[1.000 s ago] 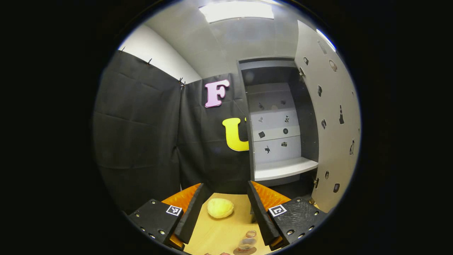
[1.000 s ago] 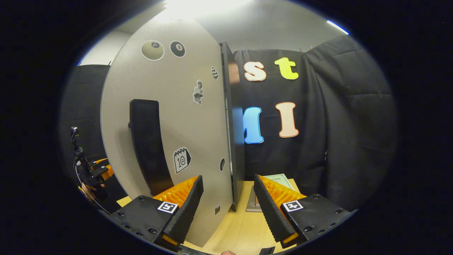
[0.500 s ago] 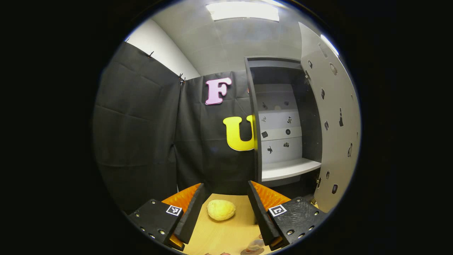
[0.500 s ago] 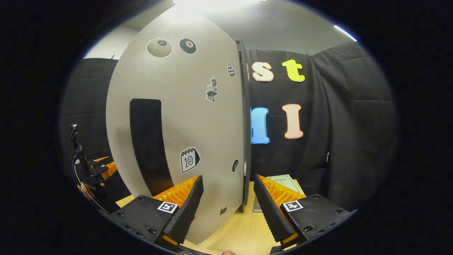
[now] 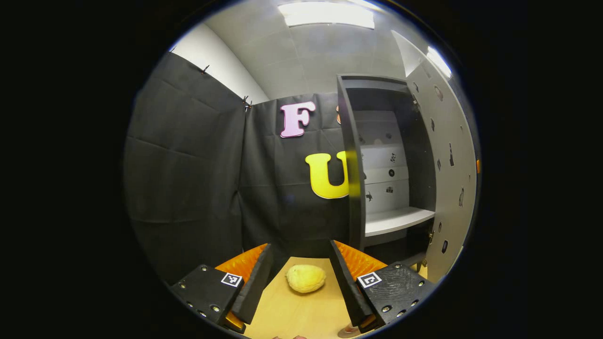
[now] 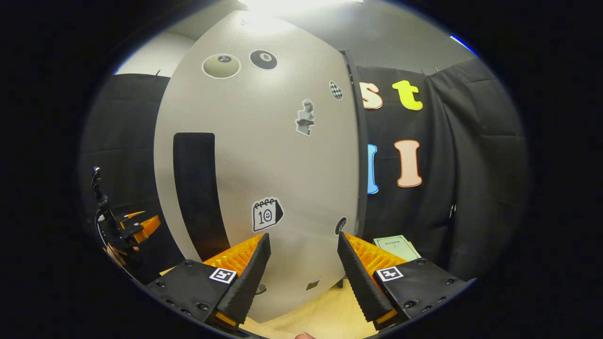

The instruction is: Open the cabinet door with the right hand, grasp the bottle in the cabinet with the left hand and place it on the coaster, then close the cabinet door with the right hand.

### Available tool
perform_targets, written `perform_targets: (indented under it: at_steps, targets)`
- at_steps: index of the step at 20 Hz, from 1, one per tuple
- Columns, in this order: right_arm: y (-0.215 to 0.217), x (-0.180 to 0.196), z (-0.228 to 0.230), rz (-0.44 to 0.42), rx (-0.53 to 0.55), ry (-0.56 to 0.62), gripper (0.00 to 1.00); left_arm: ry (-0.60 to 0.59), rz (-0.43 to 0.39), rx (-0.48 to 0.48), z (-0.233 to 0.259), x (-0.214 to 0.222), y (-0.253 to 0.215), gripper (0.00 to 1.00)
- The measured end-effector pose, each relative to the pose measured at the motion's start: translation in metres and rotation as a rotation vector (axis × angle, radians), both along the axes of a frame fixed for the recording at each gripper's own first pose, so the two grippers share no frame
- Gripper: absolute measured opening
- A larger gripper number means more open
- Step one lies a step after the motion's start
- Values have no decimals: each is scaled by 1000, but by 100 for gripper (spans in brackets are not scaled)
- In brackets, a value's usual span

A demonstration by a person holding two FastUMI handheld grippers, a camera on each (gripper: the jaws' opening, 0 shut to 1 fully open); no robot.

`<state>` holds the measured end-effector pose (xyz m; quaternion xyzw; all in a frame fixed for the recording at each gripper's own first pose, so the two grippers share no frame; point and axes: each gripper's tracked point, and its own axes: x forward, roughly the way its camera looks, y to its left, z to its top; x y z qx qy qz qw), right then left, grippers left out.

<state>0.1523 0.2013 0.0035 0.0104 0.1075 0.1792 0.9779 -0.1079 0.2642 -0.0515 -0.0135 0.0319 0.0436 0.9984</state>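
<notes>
Fingers spread on both: right gripper (image 6: pixel 297 263) faces the pale grey stickered cabinet door (image 6: pixel 264 160) to push it shut; left gripper (image 5: pixel 299 273) idles over a yellow lumpy sponge (image 5: pixel 306 278), bottle unseen.

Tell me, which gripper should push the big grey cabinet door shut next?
The right gripper, I think. It is open and faces the grey cabinet door up close, beside its black handle. The left gripper is open too, over the wooden table near a yellow lumpy ball, away from the door.
</notes>
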Motion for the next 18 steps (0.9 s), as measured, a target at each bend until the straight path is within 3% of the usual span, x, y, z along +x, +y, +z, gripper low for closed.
perform_targets:
  at_steps: [11, 18]
  targets:
    - [103, 68, -13, 105, 94, -11, 92, 19, 54, 14, -13, -20, 55, 68]
    - [133, 97, -14, 95, 154, -9, 92, 32, 67, 16, -19, -24, 63, 68]
